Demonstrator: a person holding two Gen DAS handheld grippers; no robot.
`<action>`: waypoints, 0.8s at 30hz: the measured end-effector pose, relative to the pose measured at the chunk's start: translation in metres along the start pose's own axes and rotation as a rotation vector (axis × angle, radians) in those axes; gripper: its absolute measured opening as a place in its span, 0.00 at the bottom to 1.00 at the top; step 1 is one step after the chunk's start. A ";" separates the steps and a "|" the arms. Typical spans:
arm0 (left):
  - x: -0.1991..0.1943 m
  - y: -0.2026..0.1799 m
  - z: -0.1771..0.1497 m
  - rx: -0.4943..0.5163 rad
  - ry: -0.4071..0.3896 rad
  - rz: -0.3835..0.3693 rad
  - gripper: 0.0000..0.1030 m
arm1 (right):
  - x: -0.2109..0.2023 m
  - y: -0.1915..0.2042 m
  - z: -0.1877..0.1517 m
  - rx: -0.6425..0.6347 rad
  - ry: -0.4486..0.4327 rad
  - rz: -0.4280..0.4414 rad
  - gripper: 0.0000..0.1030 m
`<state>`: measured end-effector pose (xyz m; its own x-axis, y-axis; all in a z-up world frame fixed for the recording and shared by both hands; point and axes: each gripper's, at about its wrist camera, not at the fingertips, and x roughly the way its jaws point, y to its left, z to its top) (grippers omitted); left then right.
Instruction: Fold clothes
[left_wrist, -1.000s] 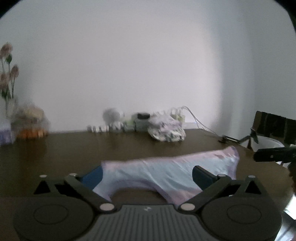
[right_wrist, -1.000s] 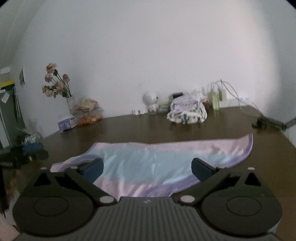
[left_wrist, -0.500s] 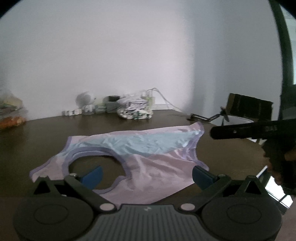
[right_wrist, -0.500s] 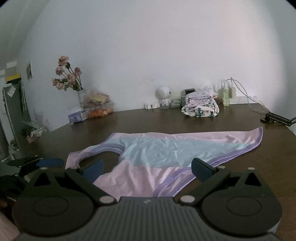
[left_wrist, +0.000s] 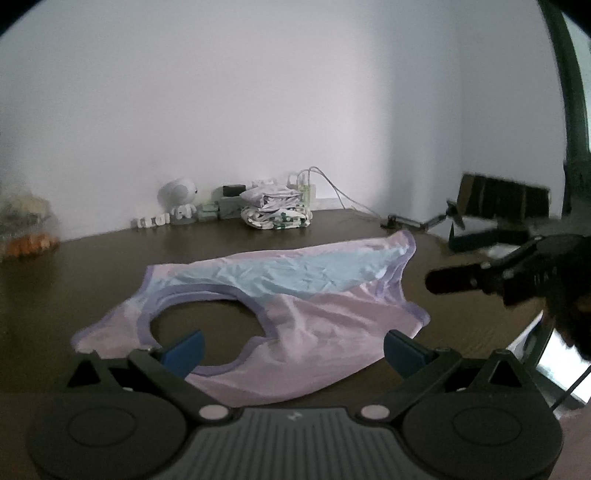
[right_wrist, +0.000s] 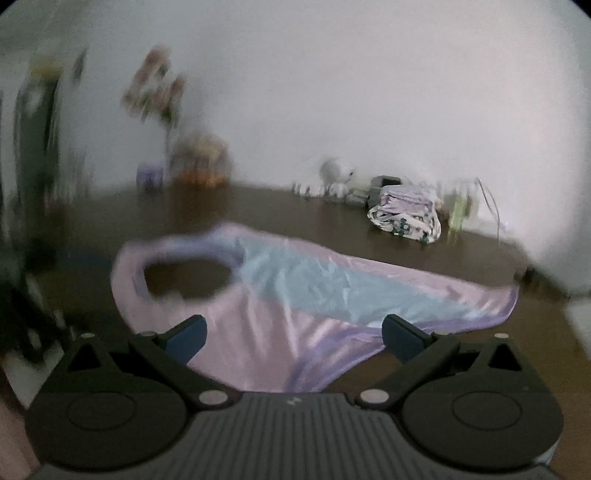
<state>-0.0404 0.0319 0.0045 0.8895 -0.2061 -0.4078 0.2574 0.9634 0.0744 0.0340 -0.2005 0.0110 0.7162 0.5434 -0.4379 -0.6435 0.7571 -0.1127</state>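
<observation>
A pink and light-blue sleeveless top (left_wrist: 295, 295) with purple trim lies spread flat on the dark wooden table (left_wrist: 92, 266), its round opening toward the near left. It also shows in the blurred right wrist view (right_wrist: 295, 295). My left gripper (left_wrist: 293, 349) is open and empty, just short of the top's near edge. My right gripper (right_wrist: 293, 338) is open and empty, over the top's near edge. The right gripper also shows in the left wrist view (left_wrist: 480, 280), held off the table's right side.
A stack of folded clothes (left_wrist: 275, 212) sits at the back of the table by the wall, with a white robot toy (left_wrist: 177, 199), small items and cables. A snack bag (left_wrist: 26, 229) is at the far left. Flowers (right_wrist: 155, 88) stand at the back left.
Both grippers have pulled back from the top, which now lies spread on the table. The left view has swung right. The right view has swung left and is motion-blurred.
</observation>
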 end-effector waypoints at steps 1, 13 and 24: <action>0.000 0.001 0.001 0.044 0.010 0.002 1.00 | 0.001 0.004 0.001 -0.069 0.017 0.012 1.00; 0.036 -0.040 0.012 0.591 0.151 -0.133 0.62 | 0.039 0.045 0.007 -0.623 0.174 0.146 0.99; 0.078 -0.070 0.017 0.817 0.238 -0.281 0.17 | 0.032 0.032 -0.001 -0.623 0.171 0.122 0.99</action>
<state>0.0171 -0.0549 -0.0170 0.6747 -0.2874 -0.6798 0.7231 0.4419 0.5309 0.0362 -0.1596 -0.0079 0.6081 0.5078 -0.6102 -0.7902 0.3141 -0.5261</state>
